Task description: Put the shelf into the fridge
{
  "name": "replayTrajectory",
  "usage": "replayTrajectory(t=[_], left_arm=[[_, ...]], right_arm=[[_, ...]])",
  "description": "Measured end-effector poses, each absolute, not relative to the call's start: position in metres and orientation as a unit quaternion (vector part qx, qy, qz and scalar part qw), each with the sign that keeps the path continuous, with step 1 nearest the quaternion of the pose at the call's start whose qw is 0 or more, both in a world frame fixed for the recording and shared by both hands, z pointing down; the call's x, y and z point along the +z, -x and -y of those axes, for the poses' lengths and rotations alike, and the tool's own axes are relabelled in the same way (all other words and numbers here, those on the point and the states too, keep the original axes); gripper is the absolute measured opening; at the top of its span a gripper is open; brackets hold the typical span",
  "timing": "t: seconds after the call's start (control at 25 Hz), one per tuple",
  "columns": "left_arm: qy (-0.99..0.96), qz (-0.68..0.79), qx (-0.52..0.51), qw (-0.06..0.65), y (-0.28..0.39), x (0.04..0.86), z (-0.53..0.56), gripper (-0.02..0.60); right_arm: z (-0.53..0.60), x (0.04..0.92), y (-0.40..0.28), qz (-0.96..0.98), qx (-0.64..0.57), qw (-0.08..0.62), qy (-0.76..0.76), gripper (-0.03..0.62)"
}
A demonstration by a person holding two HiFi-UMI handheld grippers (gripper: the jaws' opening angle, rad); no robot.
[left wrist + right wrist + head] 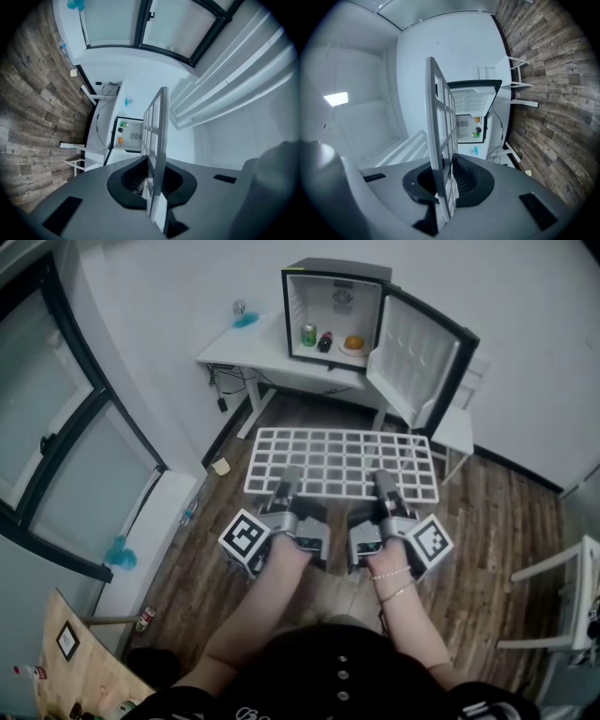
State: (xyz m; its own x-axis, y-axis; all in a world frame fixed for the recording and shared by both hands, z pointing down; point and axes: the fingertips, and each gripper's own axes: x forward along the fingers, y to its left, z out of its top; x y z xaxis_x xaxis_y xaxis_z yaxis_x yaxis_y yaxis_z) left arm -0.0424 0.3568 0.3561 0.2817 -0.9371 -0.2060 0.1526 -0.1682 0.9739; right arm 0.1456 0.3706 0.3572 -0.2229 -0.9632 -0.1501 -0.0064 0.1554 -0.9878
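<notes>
A white wire grid shelf (342, 463) is held flat in the air in front of me, well short of the small black fridge (337, 315). My left gripper (289, 478) is shut on the shelf's near edge at the left, and my right gripper (383, 483) is shut on the same edge at the right. In the left gripper view the shelf (157, 140) stands edge-on between the jaws; in the right gripper view the shelf (440, 154) does the same. The fridge door (417, 357) hangs open to the right. Inside sit a green can (308, 335), a dark bottle (325, 341) and an orange item (353, 342).
The fridge stands on a white table (246, 351) against the wall. A white chair (459, 432) is right of it, another white frame (562, 596) at far right. Glass doors (56, 437) line the left side. Small litter lies on the wood floor (206, 549).
</notes>
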Motion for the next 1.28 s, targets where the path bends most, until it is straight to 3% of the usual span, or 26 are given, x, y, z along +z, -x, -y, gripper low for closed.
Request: replayTrajectory(t=[0.36, 1.28], left_arm=[[-0.574, 0.35, -0.488, 0.556, 0.055, 0.367, -0.263, 0.031], [-0.591, 0.323, -0.492, 0.551, 0.052, 0.395, -0.241, 0.031]], right_arm=[[-0.278, 0.373, -0.131, -0.562, -0.521, 0.475, 0.432, 0.037], [-0.263, 0.405, -0.134, -0.557, -0.494, 0.507, 0.434, 0.037]])
